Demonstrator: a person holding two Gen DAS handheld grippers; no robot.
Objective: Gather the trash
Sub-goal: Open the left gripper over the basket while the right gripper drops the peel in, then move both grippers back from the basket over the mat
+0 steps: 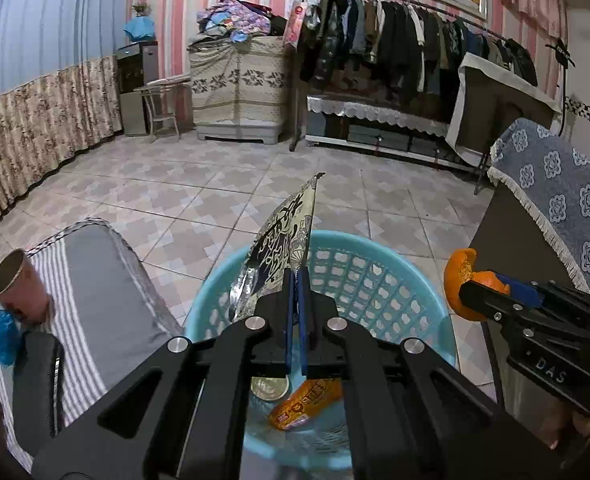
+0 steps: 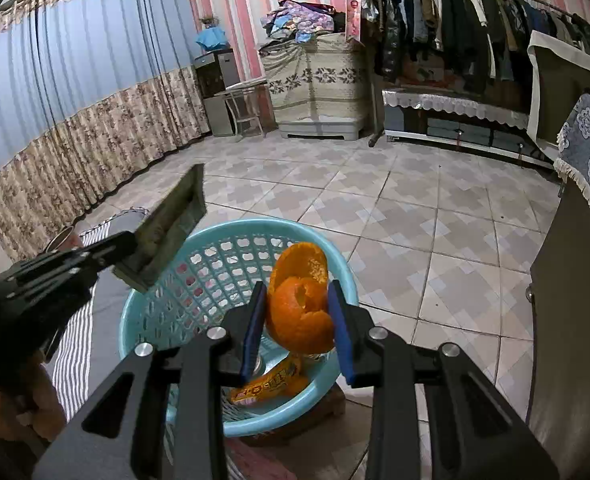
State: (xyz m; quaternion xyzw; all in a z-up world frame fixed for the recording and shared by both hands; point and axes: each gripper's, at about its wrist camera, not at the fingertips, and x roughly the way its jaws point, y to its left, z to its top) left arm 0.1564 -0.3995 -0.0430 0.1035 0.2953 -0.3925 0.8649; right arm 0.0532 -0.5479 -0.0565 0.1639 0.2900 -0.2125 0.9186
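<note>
Two black grippers over one round light-blue plastic lattice basket point(image 1: 379, 280), and each has a piece of trash! The left gripper point(image 1: 296, 276) is clamped tight, blue pads pinching the bottom edge of one flattened foil snack wrapper with black lettering point(image 1: 285, 236), which stands upright above the basket's near rim. The right gripper point(image 2: 299, 312) is clenched around one curled orange citrus peel point(image 2: 301, 304), pads pressing both sides, and the peel hangs over the basket's right part.

Down inside the basket: one orange printed snack packet point(image 1: 307, 400) and one round silvery lid-like disc point(image 1: 270, 387), lying just beside each other on the bottom.

Now the left wrist view gives more: on the grey striped cushion point(image 1: 95, 280) left of the basket lies one pink paper cup on its side point(image 1: 19, 288), with one crumpled blue plastic piece point(image 1: 1, 336) touching it. The right wrist view catches only the cup's rim there, but it shows the wrapper's dull back face and the peel's pale pitted inside. One long rack of dark clothes point(image 2: 475, 28) lines the far wall in both.
</note>
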